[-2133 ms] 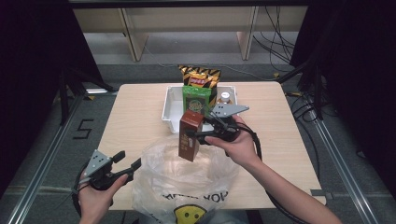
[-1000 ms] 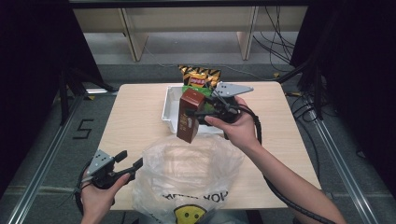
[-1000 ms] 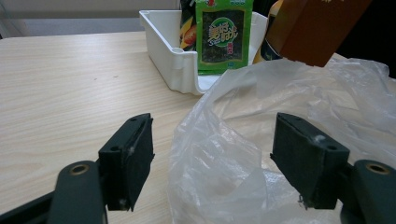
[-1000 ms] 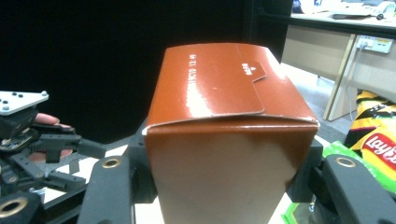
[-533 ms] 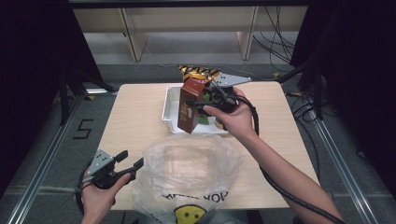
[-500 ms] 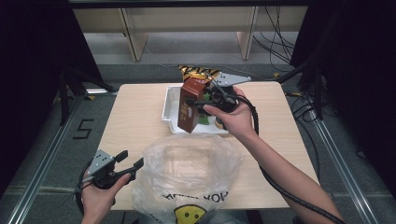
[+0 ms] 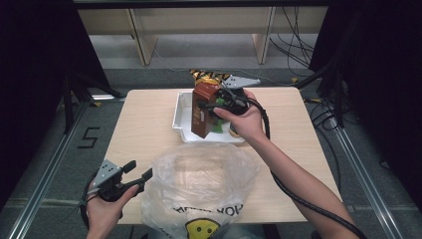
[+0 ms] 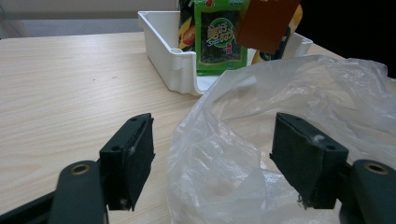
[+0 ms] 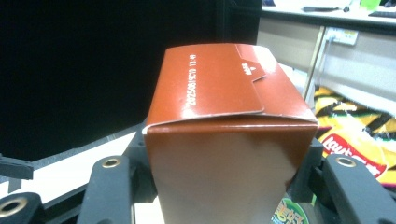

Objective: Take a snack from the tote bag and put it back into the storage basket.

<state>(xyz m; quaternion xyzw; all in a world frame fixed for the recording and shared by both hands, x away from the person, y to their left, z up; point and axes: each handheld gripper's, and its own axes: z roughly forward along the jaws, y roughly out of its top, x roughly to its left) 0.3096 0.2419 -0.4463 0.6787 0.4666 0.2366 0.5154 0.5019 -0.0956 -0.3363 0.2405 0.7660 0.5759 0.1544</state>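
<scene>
My right gripper is shut on a tall brown carton and holds it tilted in the air over the white tray; the right gripper view looks onto the carton's flap top squeezed between both jaws. A clear plastic bag with a yellow smiley print lies open at the table's near edge. My left gripper is open at the bag's left rim, and in the left gripper view its jaws straddle a fold of the bag's film. A green snack pack stands in the tray.
A yellow chip bag leans at the tray's far end, also seen as a chip bag in the right gripper view. A small jar sits in the tray's right part. Bare tabletop lies left of the tray. Cables trail off right.
The right gripper has carried the brown carton up and back from above the bag to over the tray. The left gripper has stayed open at the bag's rim.
</scene>
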